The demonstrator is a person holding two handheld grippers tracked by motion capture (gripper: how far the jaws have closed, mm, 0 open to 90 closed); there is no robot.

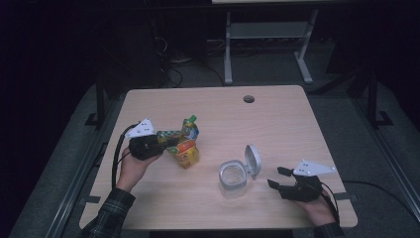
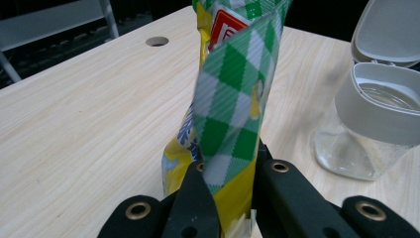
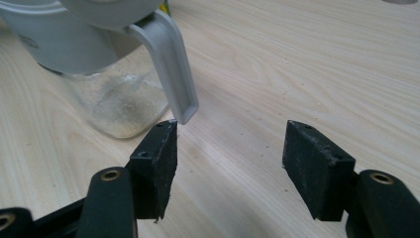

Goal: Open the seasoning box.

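A snack bag (image 1: 182,144) in green check, yellow and orange stands left of the table's middle. My left gripper (image 1: 167,140) is shut on its edge; in the left gripper view both jaws pinch the bag (image 2: 233,114) low down. A clear container (image 1: 233,178) with a grey collar and a flipped-up grey lid (image 1: 252,159) stands right of centre. My right gripper (image 1: 277,177) rests just right of it, open and empty. In the right gripper view the lid's tab (image 3: 173,74) hangs just above my left jaw, and the container (image 3: 114,106) holds a thin layer of crumbs.
The light wooden table (image 1: 277,124) has a round cable hole (image 1: 248,98) near its far edge. Beyond the table stands a grey metal frame (image 1: 267,39) on dark floor. Cables trail from both grippers off the near edge.
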